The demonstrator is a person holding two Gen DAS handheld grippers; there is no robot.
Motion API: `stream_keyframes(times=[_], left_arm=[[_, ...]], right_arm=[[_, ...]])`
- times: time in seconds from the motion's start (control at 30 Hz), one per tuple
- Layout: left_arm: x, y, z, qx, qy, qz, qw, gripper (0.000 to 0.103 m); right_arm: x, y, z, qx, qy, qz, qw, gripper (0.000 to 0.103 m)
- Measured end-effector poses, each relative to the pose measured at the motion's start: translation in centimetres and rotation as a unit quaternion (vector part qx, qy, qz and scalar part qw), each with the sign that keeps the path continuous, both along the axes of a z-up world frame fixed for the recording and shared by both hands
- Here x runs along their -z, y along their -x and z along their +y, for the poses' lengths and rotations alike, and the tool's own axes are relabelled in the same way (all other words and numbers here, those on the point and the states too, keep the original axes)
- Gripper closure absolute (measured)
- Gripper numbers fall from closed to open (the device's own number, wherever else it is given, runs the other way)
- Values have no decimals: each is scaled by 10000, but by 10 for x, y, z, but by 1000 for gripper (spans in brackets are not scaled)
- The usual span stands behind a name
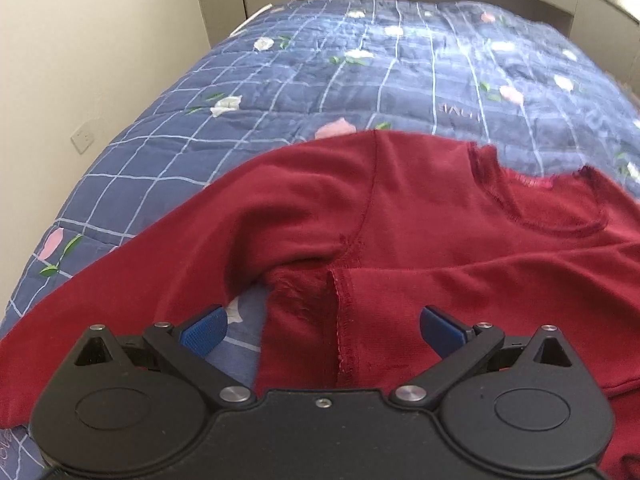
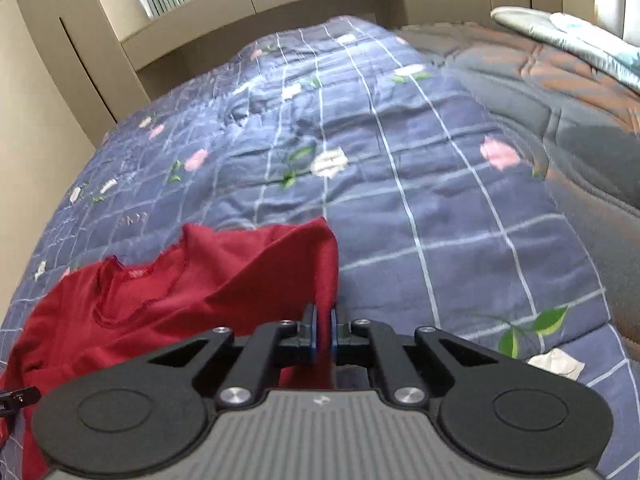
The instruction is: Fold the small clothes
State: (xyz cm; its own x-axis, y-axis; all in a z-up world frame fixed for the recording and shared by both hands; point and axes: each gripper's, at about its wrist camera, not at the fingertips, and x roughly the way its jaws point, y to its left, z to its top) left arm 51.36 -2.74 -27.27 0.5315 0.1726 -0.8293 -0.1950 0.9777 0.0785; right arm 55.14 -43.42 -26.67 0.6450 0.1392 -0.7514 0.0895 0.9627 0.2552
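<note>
On a bed (image 1: 168,128) covered by a blue checked quilt (image 2: 420,208) printed with pink and white flowers, a dark red long-sleeved top (image 1: 420,216) lies spread with its neckline (image 1: 560,216) toward the far edge and one sleeve (image 1: 132,252) trailing out toward the wall-side edge. A grey and brown quilted blanket (image 2: 560,92) lies along the bed's opposite edge, well apart from the garment. The right claw (image 2: 324,328) is pinched together on a fold of the red cloth at the shoulder side of the top, with fabric visibly caught between its blue pads (image 2: 314,332) and a peak of cloth standing up just beyond them. The left claw (image 1: 324,326) hovers with its jaws wide apart above the near side of the garment, where a stitched seam (image 1: 342,320) and the underarm meet; its pads (image 1: 204,330) touch nothing that can be made out. The step in hand appears to be the first fold: one side of the top has been gripped, and the other has yet to be taken. The next move seems to call for the left claw to drop and clamp the cloth at the near seam, so that both grips can carry that side across the body of the top together and keep the edge straight, not bunched.
</note>
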Motion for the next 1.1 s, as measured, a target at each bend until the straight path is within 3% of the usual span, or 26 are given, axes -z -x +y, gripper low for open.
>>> stream_keyframes(times=[0.07,0.13,0.17,0.2,0.33,0.43,0.57,0.73,0.83,0.9,0.93,1.1], left_arm=[[6,-3,-4,22,-140,87,9999,1],[11,-4,-6,31,-221,186,9996,1],[12,-5,-7,41,-232,224,9995,1],[14,-5,-6,50,-225,234,9995,1],[18,-4,-4,6,-180,274,9995,1],[20,-4,-2,-89,-69,310,9995,1],[22,-4,2,-153,58,326,9993,1],[22,-4,3,-149,62,326,9993,1],[22,-4,3,-124,38,341,9993,1],[22,-5,4,-110,35,355,9993,1],[22,-5,4,-111,39,365,9993,1],[22,-6,5,-119,59,374,9992,1]], right_arm=[[4,0,-3,-19,-90,32,10000,90],[-1,8,-7,33,-83,-132,9999,74],[-4,13,-7,29,17,-216,9998,57],[-8,20,-8,-10,121,-313,9994,49],[-20,53,0,-410,783,-509,9948,35],[-24,79,10,-677,1418,-591,9858,33],[-16,98,25,-1073,1836,-516,9758,39],[-3,91,46,-1358,2003,-540,9688,44],[0,80,52,-1357,2007,-520,9688,61],[1,76,54,-1367,2087,-525,9670,89],[2,75,54,-1351,2102,-516,9669,95],[-2,81,37,-785,1779,-349,9803,97]])
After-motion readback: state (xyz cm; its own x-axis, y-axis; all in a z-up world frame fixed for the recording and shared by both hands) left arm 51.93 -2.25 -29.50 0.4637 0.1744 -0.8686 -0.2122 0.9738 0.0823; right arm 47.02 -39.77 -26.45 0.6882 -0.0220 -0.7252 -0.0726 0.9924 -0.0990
